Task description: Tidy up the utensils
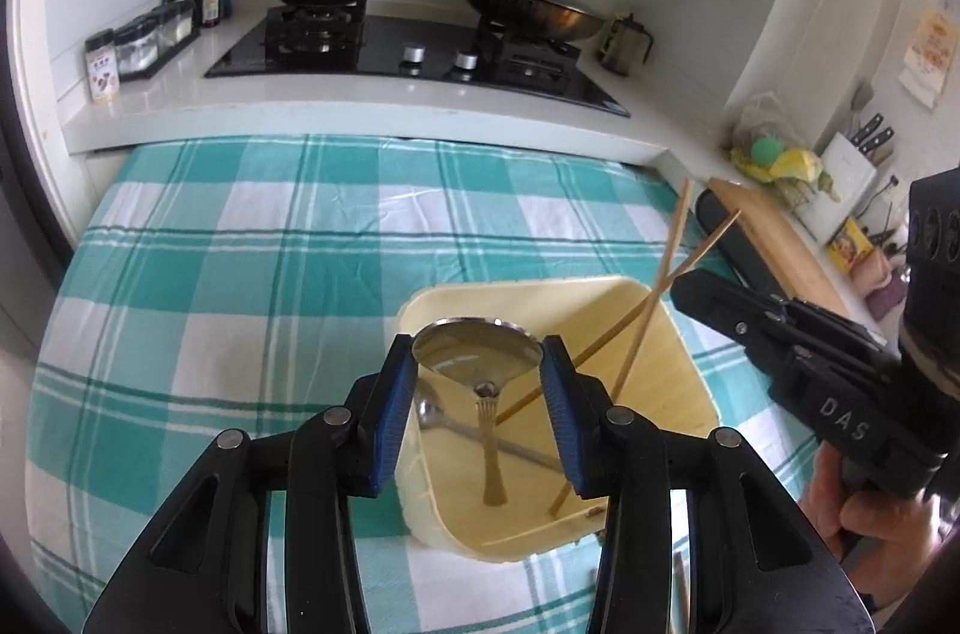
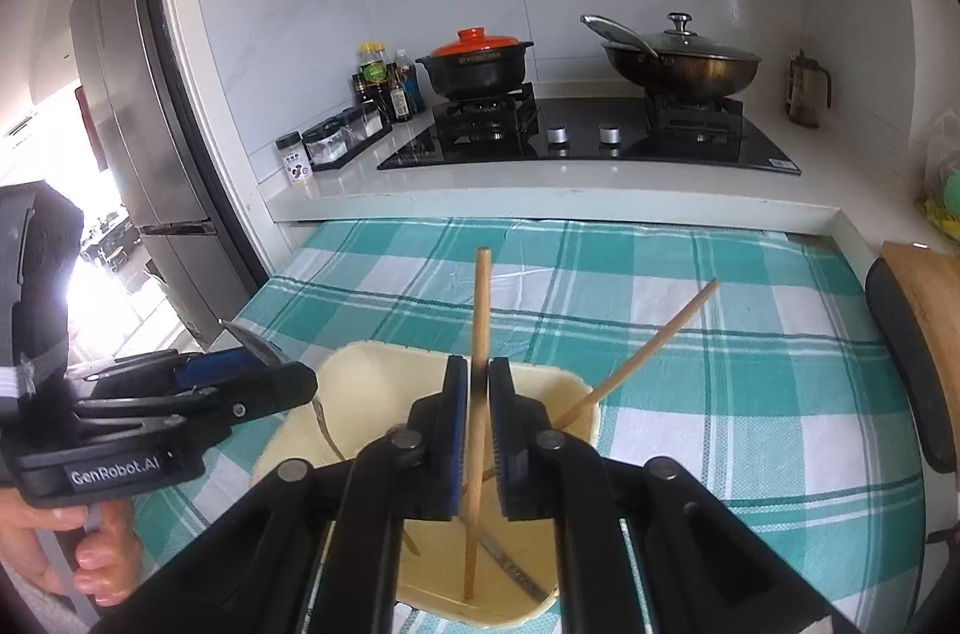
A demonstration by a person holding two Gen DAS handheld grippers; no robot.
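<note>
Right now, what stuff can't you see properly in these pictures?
- Spoon handle: left wrist view, hidden behind its own bowl, between the left gripper pads.
- Right gripper on the chopstick: right wrist view, its tip rests in the tub, so pressing or letting go is unclear.
- Utensils lying in the tub: both views, partly covered by fingers.
- Bottle labels: too small to read.

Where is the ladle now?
In the left wrist view, the ladle is held by its bowl between the left gripper fingers, directly over the cream bin on the checked cloth.
</note>
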